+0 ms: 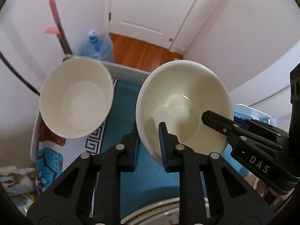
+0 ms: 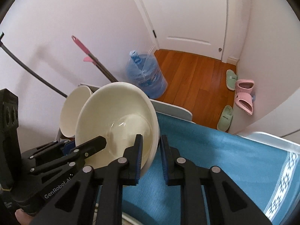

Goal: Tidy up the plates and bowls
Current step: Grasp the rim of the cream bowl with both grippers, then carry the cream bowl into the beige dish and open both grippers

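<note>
Both are pinching the cream bowl point(image 1: 184, 106) by its rim: the left hand-held gripper point(image 1: 149, 146) is clamping its near-left edge, the right hand-held gripper point(image 2: 151, 156) its right edge (lifted above the blue tabletop point(image 2: 215, 159)). A white bowl point(image 1: 76, 98) is sitting left of them.

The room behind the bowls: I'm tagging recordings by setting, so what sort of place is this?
Most likely a home, near an entry door or hallway. A white panelled door opens onto wood flooring, slippers sit by the wall, and a blue water jug stands beside a mop.
</note>
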Available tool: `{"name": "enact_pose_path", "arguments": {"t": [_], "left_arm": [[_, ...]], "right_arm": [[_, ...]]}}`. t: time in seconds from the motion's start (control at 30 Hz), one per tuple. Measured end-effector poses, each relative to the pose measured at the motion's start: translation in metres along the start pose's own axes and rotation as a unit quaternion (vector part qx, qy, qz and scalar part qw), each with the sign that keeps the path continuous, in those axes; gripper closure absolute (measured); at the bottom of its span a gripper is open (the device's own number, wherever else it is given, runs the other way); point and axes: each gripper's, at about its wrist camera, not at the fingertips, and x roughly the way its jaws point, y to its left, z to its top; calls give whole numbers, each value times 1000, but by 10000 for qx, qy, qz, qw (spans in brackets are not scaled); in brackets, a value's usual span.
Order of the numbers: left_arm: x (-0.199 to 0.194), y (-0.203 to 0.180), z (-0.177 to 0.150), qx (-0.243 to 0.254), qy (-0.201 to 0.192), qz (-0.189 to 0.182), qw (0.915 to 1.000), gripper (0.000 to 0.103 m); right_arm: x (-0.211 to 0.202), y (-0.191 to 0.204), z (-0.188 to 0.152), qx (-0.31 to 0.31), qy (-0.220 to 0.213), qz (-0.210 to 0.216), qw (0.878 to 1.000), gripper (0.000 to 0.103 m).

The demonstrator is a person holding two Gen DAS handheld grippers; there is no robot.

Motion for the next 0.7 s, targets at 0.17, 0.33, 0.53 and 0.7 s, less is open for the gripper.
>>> {"name": "enact_pose_path", "arguments": {"t": [0.17, 0.33, 0.53, 0.7], "left_arm": [[-23, -21, -1, 440, -70, -197, 9988, 86], [-49, -47, -6, 935, -188, -509, 9941, 86], [-78, -99, -23, 1769, -226, -1077, 9780, 86], [-86, -151, -49, 2322, -41, -1461, 9616, 86]], "right_arm": [[-34, -2, -9, 226, -275, -236, 9991, 86], [-77, -9, -30, 626, -644, -482, 9948, 86], [-137, -24, -72, 1277, -1081, -992, 9809, 86], [-184, -49, -117, 1807, -1255, -1400, 9654, 86]]}}
